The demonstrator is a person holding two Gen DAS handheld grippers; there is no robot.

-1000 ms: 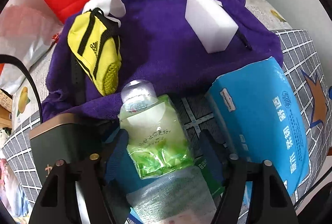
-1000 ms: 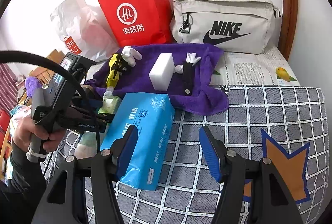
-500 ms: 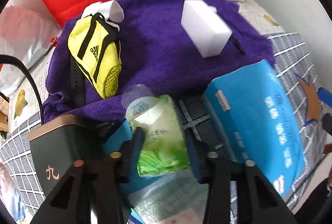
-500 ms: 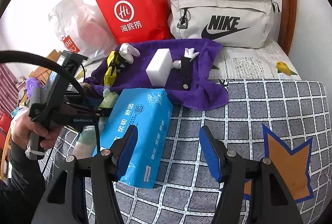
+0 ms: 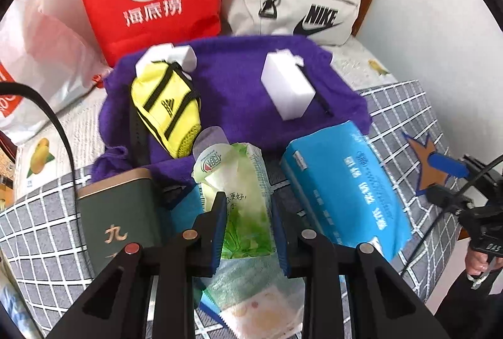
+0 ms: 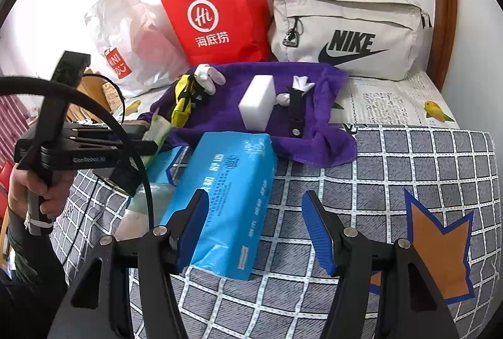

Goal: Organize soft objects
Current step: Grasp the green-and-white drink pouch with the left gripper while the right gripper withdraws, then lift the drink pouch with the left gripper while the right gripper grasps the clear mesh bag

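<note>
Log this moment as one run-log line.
left tool: closing on green tissue pack | right tool: open, empty, beside blue tissue pack | white sponge: on purple towel

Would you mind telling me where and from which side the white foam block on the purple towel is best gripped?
My suggestion: grip the white foam block across its two long flat sides, near the middle, coming down from above. It lies flat on the purple towel with its top free. The black strap lies right beside one long side, so that finger must slip in carefully. The right gripper is open and empty.
</note>
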